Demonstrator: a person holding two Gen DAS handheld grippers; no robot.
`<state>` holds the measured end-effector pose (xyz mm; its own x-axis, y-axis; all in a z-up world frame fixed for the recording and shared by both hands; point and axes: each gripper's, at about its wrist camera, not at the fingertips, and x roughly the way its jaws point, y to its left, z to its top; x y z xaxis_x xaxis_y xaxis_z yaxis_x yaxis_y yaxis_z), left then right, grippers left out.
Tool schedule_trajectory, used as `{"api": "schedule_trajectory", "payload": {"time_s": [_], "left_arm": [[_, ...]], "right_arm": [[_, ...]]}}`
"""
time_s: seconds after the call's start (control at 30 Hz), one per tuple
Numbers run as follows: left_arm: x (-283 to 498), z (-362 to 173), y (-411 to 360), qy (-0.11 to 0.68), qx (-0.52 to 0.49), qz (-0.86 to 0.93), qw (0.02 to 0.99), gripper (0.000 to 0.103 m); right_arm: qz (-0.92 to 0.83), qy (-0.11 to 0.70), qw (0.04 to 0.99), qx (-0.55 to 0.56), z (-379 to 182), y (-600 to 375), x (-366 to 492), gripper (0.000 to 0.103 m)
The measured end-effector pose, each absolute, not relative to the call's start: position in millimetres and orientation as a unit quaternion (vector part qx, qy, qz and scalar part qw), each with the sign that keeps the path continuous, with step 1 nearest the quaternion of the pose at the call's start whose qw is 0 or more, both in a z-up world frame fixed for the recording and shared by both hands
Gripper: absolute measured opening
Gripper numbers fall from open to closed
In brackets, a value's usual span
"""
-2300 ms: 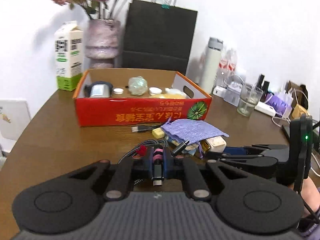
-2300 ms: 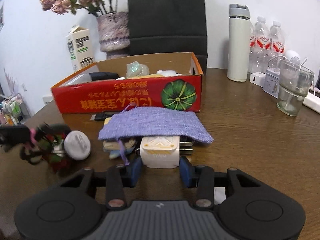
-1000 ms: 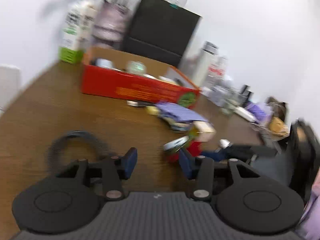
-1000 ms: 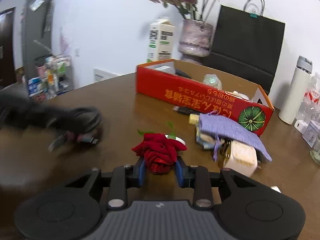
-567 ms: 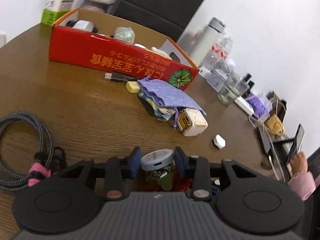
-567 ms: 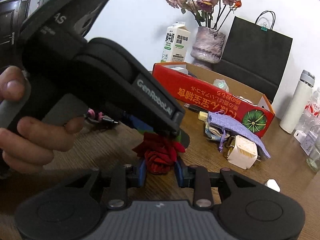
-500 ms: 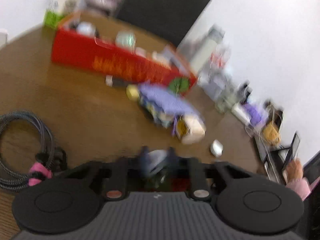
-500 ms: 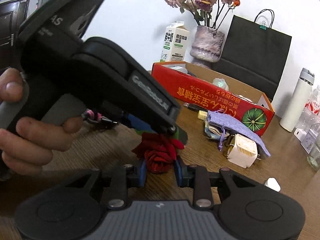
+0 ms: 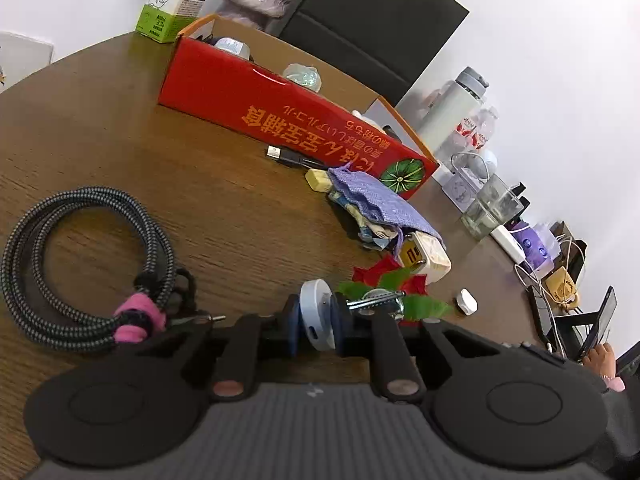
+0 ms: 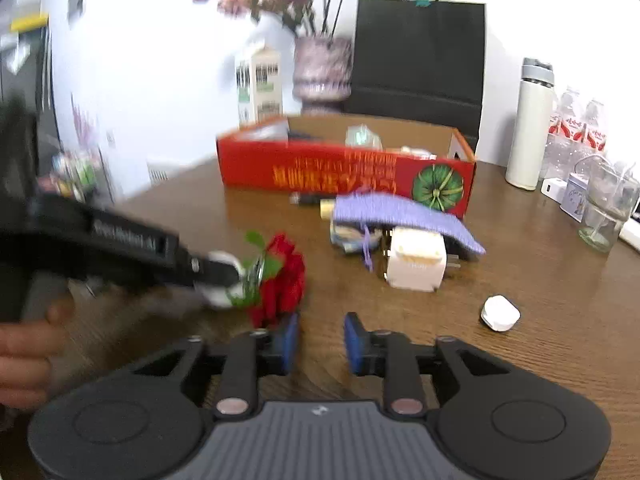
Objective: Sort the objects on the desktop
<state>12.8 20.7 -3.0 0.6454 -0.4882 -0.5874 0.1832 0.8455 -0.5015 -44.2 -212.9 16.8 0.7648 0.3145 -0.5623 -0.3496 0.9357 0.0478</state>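
A red fabric rose [image 9: 384, 276] with green leaves lies on the brown table [image 9: 120, 128], joined to a white disc [image 9: 316, 300]. My left gripper [image 9: 316, 324] has its blue pads pressed on that disc, and its jaws are easing apart. In the right wrist view the left gripper [image 10: 208, 270] reaches in from the left with the rose [image 10: 284, 280] at its tip. My right gripper [image 10: 320, 344] is open just right of the rose, its jaws widening with nothing between them. The red cardboard box [image 10: 344, 168] stands behind with several items inside.
A coiled braided cable [image 9: 80, 264] with a pink tie lies at the left. A purple pouch [image 10: 400, 216], a white charger [image 10: 416, 264] and a small white piece [image 10: 500, 314] lie right of the rose. A glass [image 10: 604, 216], a flask [image 10: 532, 124], a milk carton [image 10: 260, 84] and a vase [image 10: 320, 72] stand behind.
My left gripper set the cable down, swung to the rose and closed on its white disc. My right gripper let go of the rose and shifted right.
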Motion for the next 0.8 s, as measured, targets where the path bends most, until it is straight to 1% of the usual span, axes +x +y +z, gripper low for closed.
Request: {"api": "schedule_trajectory", "payload": {"time_s": [0.1, 0.17, 0.2, 0.23, 0.33, 0.4, 0.5, 0.57, 0.63, 0.8], "left_arm": [[10, -3, 16, 0.368, -0.190, -0.191, 0.890, 0.017], [9, -3, 14, 0.365, -0.186, -0.196, 0.891, 0.016], [8, -3, 15, 0.361, -0.186, -0.188, 0.894, 0.016], [8, -3, 18, 0.358, -0.187, -0.183, 0.896, 0.016], [11, -6, 23, 0.361, -0.202, -0.185, 0.891, 0.016], [8, -4, 21, 0.351, -0.191, -0.167, 0.901, 0.016], [4, 0, 16, 0.331, -0.162, -0.139, 0.919, 0.014], [3, 0, 18, 0.331, -0.168, -0.139, 0.918, 0.010], [-2, 4, 18, 0.317, -0.160, -0.124, 0.927, 0.010], [-9, 27, 19, 0.297, -0.148, -0.125, 0.935, 0.010]], "right_arm": [[0.192, 0.284, 0.940, -0.007, 22, -211, -39, 0.040], [0.205, 0.286, 0.936, -0.002, 20, -200, -29, 0.041], [0.209, 0.289, 0.934, 0.004, 19, -196, -22, 0.036], [0.209, 0.296, 0.932, 0.013, 17, -193, -15, 0.034], [0.201, 0.314, 0.926, 0.063, 13, -194, 3, 0.031], [0.197, 0.309, 0.927, 0.077, 12, -197, 3, 0.029], [0.131, 0.287, 0.948, 0.037, 10, -196, -3, 0.028], [0.125, 0.284, 0.949, 0.053, 9, -203, -4, 0.028], [0.132, 0.285, 0.947, 0.071, 9, -209, -5, 0.028], [0.129, 0.251, 0.957, 0.060, 31, -212, -16, 0.027]]}}
